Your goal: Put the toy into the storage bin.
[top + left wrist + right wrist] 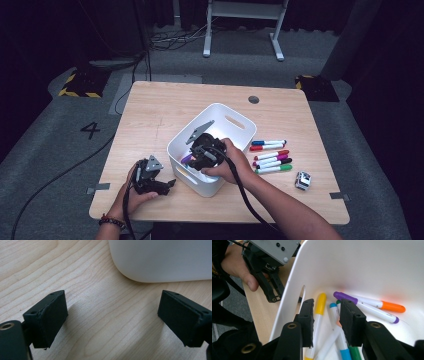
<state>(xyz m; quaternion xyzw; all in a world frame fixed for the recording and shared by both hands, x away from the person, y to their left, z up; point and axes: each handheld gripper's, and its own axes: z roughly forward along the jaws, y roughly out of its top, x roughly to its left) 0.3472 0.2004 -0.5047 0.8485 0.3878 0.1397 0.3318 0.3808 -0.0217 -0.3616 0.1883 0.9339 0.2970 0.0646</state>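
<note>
The right gripper (192, 156) hides most of the markers inside the white bin (235, 119) from above. In the right gripper view the yellow marker (321, 305) and light-blue marker (334, 311) run off the bottom edge behind the jaws. The small cube (302, 180) at the table's near right is too small to identify.

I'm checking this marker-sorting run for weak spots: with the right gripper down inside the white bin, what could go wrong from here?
1. The right gripper has its jaws slightly apart just over the yellow-capped marker; lifting out carelessly could snag and drag it.
2. That gripper sits close to the white bin wall by the handle slot, so a sideways pull might tip or slide the bin.
3. The left gripper rests open on the table beside the bin, not bracing it.
</note>
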